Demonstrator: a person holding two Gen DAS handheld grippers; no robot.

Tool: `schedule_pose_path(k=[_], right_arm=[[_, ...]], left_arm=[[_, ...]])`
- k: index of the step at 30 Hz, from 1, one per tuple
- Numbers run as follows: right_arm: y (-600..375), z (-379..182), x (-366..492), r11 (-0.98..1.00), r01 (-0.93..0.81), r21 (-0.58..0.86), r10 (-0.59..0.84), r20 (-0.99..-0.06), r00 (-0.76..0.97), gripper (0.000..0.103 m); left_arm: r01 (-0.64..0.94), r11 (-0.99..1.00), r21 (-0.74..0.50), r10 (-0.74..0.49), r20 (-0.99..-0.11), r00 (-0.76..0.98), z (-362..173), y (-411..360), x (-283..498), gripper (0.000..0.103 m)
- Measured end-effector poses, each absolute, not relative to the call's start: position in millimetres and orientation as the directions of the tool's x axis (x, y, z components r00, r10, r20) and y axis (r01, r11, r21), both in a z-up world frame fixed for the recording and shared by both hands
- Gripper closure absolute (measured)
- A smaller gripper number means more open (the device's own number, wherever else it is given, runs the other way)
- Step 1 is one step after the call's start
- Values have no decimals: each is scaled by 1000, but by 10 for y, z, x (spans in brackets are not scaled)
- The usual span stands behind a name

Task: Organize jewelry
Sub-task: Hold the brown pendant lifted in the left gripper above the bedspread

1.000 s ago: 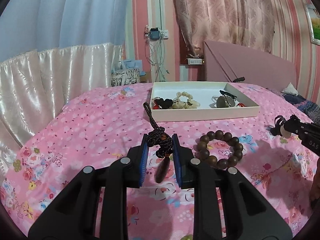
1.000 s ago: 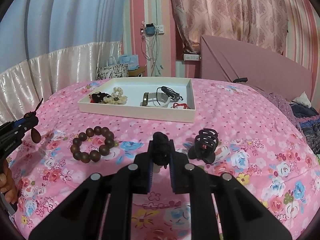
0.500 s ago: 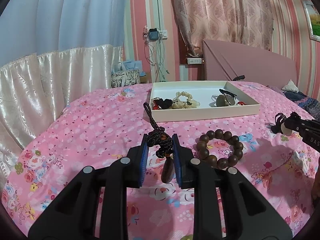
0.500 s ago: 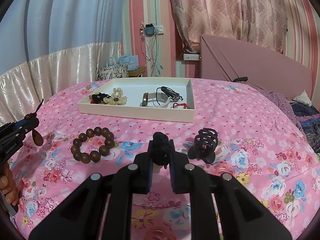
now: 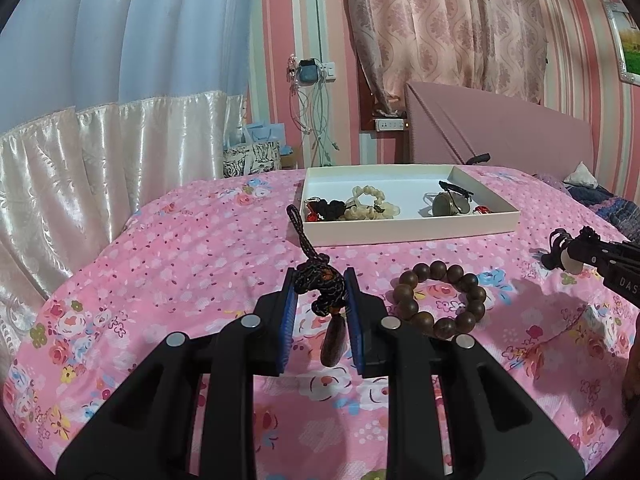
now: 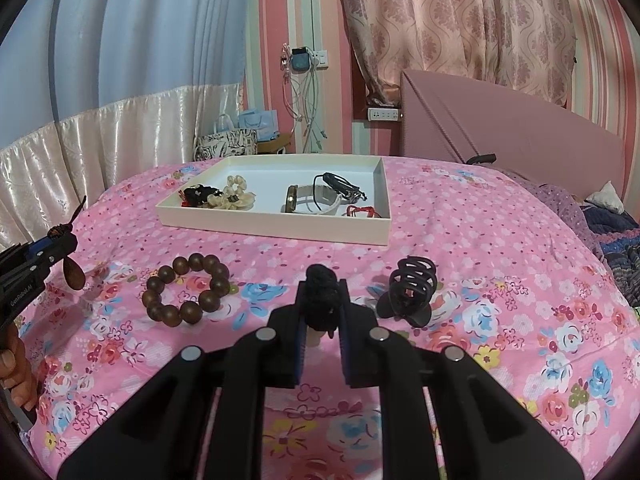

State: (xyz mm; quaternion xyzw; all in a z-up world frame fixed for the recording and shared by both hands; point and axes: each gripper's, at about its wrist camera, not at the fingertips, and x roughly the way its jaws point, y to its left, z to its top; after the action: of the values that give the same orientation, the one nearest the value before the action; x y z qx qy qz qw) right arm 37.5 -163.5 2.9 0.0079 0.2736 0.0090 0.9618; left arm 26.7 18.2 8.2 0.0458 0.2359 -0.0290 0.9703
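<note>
Nothing shifted since second ago: both your hands hold position. Your left gripper [image 5: 320,294] clamped narrow on knotted cord pendant [image 5: 320,288], brown drop hanging between jaws, cord loop sticking up. Your right gripper [image 6: 322,308] pinched nearly closed on black fuzzy piece [image 6: 322,292]. Wooden bead bracelet [image 6: 186,288] lies on bedspread [image 6: 500,272] between grippers and near long edge of white tray [image 6: 280,232]. Black claw clip [image 6: 410,290] just right of right gripper. Tray holds cream scrunchie [image 6: 236,196], other pieces.
</note>
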Motion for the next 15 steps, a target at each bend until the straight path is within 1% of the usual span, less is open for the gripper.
schedule_pose_path(k=[15], right_arm=[[-1614, 17, 387, 1000, -21, 15, 26, -538, 842, 89]], left_arm=[[81, 992, 94, -29, -460, 887, 87, 161, 255, 81]])
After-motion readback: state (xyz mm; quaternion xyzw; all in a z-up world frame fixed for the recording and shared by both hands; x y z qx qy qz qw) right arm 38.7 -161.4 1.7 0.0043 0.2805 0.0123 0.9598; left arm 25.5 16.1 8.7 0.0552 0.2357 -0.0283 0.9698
